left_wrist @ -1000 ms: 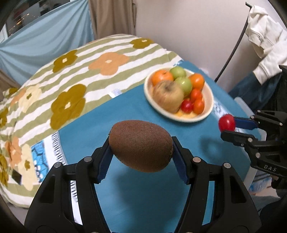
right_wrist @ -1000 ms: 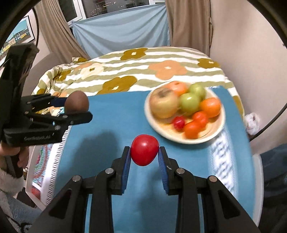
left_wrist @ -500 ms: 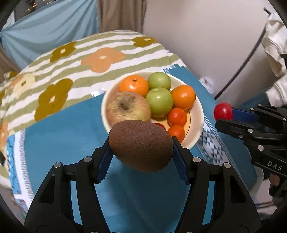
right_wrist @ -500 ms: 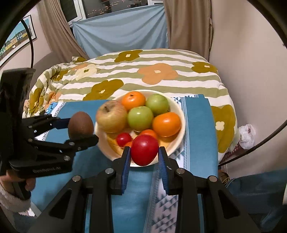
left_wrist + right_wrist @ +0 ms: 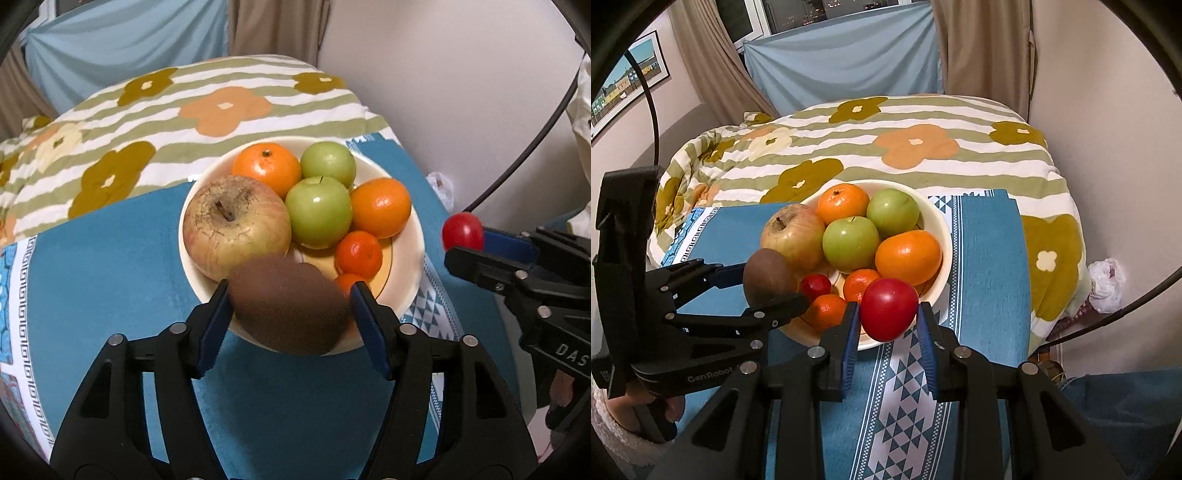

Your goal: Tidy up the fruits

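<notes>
My left gripper is shut on a brown kiwi, held over the near rim of a cream bowl; it also shows in the right wrist view. My right gripper is shut on a red tomato at the bowl's near right edge; the tomato also shows in the left wrist view. The bowl holds a large yellow-red apple, two green apples, oranges and small red fruits.
The bowl stands on a blue patterned cloth over a bed with a striped flowered quilt. A wall is close on the right. A white plastic bag lies beside the bed. A dark cable curves at right.
Both grippers have moved closer to the bowl. The kiwi now hangs over the bowl's near rim and the tomato sits at its near right edge. Both grips are unchanged.
</notes>
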A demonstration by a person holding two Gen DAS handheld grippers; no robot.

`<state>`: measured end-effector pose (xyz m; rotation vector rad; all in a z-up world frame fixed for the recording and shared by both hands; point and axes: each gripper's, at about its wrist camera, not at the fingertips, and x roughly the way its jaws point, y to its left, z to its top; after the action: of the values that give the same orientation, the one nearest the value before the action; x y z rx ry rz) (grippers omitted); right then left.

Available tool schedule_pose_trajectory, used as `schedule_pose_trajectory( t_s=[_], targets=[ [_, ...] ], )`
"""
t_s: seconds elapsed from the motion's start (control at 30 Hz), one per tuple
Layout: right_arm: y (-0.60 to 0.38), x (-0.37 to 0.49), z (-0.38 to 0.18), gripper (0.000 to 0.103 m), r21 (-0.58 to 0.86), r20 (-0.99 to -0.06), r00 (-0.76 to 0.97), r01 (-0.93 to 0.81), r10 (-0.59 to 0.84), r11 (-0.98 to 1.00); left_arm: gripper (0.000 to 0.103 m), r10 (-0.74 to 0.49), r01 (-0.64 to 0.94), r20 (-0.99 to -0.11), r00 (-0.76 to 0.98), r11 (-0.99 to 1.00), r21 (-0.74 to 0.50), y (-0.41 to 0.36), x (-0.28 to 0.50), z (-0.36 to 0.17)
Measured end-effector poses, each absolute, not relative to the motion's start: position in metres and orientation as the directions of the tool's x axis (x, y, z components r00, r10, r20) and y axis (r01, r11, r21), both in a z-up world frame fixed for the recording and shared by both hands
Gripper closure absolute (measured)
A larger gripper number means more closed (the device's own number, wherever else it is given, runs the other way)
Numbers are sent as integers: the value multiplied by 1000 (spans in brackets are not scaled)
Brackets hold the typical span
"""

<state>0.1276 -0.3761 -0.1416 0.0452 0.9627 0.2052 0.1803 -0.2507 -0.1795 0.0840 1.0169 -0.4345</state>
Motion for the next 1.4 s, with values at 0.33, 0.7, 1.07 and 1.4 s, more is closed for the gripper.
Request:
schedule_pose_trajectory(
  t_s=[0.33, 0.7, 1.07, 1.4],
  targets=[
    [-375, 132, -142, 75, 142, -807, 551, -174, 215, 975, 1, -275, 401, -812, 514, 915, -56, -241, 176, -156],
    [-364, 143, -153, 75, 159, -822, 501, -252, 270, 954, 1, -153, 283, -827, 541, 959, 7, -201, 169, -148],
    [-357, 150, -173, 74, 195, -848, 445, -242, 287, 951, 1, -84, 195, -851, 519, 981, 22, -168, 153, -151],
    [-353, 134, -158, 2, 178, -824, 509, -187, 250, 966, 1, -88, 179, -838, 538, 984, 12, -138, 141, -142]
  ],
)
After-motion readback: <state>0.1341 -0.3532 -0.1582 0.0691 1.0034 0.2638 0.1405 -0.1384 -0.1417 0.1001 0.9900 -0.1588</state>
